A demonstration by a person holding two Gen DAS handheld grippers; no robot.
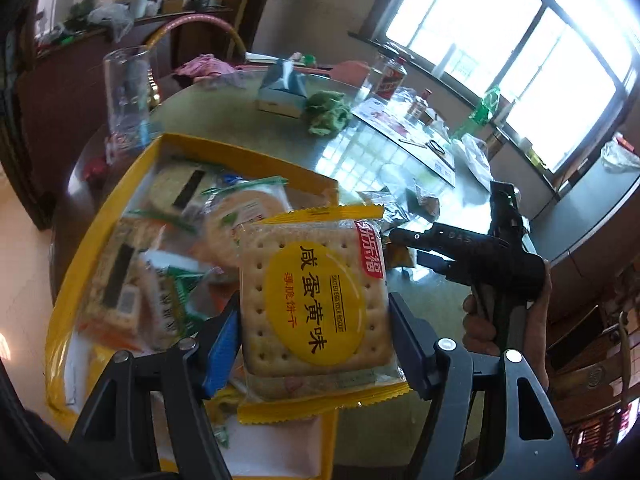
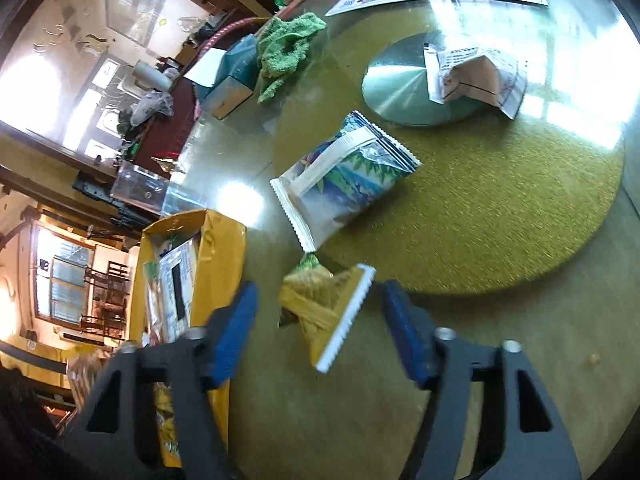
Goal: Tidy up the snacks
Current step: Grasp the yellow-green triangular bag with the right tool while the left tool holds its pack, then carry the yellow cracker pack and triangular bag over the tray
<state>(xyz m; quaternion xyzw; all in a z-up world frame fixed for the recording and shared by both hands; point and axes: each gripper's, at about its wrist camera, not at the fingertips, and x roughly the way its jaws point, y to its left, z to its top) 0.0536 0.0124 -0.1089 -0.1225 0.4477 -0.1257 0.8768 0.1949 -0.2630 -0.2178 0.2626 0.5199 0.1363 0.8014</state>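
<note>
Left tongs grip a salted-egg biscuit packet by its sides — held above the yellow box of packets. Right tongs stand open over a small yellow snack packet lying on the table.

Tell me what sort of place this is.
Probably a home dining room. A round glass-topped table carries a turntable, a tissue box and a liquor bottle; a cluttered wooden sideboard stands behind, by a big window.
</note>
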